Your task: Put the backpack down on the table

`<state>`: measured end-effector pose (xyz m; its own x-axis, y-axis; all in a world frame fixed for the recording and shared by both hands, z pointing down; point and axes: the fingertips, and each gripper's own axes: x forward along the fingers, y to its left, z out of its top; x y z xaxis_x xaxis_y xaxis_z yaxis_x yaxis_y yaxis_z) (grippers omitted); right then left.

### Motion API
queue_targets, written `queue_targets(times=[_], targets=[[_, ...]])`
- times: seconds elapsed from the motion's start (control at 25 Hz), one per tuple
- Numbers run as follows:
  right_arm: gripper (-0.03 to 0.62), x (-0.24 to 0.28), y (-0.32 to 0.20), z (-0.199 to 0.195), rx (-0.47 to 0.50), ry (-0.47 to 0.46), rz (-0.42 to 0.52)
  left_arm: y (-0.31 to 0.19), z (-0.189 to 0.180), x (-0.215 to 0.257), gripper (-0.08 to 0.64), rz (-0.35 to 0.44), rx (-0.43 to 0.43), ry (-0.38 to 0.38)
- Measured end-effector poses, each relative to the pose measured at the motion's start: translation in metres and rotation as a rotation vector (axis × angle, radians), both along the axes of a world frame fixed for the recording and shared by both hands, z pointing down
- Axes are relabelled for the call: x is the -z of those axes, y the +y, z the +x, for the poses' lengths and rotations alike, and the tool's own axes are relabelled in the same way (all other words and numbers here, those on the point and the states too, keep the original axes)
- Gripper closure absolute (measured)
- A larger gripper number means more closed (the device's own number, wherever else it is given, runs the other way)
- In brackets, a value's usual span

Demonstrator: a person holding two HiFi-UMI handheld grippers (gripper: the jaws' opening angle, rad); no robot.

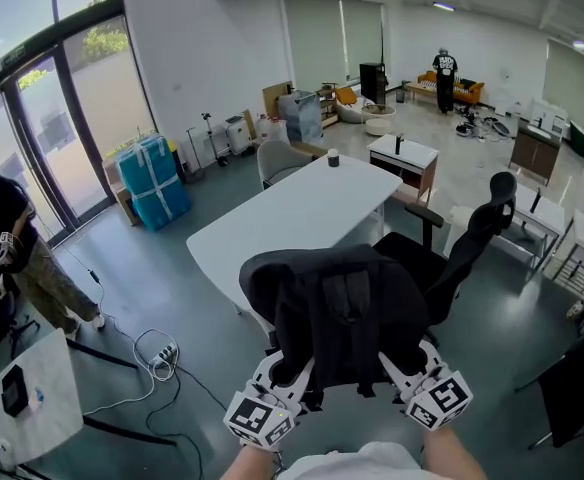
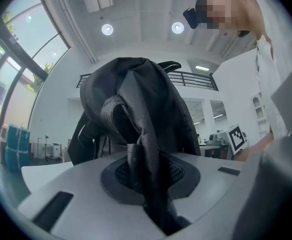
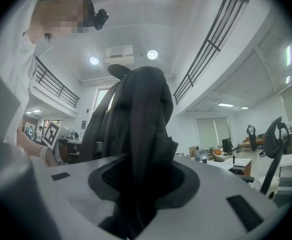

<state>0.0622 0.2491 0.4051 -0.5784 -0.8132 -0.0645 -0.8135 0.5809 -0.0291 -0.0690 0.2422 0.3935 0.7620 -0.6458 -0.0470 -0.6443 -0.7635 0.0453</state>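
Observation:
I hold a black backpack [image 1: 344,313] up in the air with both grippers, and it hides the near end of the white table [image 1: 292,213]. My left gripper [image 1: 290,370] grips its lower left side. In the left gripper view the left gripper [image 2: 147,186] is shut on a black mesh strap [image 2: 138,149] of the backpack [image 2: 136,94]. My right gripper [image 1: 400,366] grips the lower right side. In the right gripper view the right gripper [image 3: 135,191] is shut on a thick fold of the backpack [image 3: 141,114]. The fingertips are hidden under the fabric in the head view.
A dark cup [image 1: 333,157] stands on the table's far end. A black office chair [image 1: 472,248] sits right of the table and a grey chair [image 1: 277,158] at its far left. A power strip with cables [image 1: 160,356] lies on the floor at left, near a person [image 1: 12,248].

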Motion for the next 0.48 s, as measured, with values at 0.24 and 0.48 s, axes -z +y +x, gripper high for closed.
queue_targets(times=[0.24, 0.48], targets=[[0.442, -0.012, -0.027, -0.009, -0.007, 0.004, -0.026, -0.029, -0.009, -0.013, 0.488, -0.023, -0.018, 0.005], [0.442, -0.022, -0.066, -0.012, 0.007, 0.017, -0.049, -0.067, -0.012, -0.024, 0.488, -0.045, -0.006, 0.014]])
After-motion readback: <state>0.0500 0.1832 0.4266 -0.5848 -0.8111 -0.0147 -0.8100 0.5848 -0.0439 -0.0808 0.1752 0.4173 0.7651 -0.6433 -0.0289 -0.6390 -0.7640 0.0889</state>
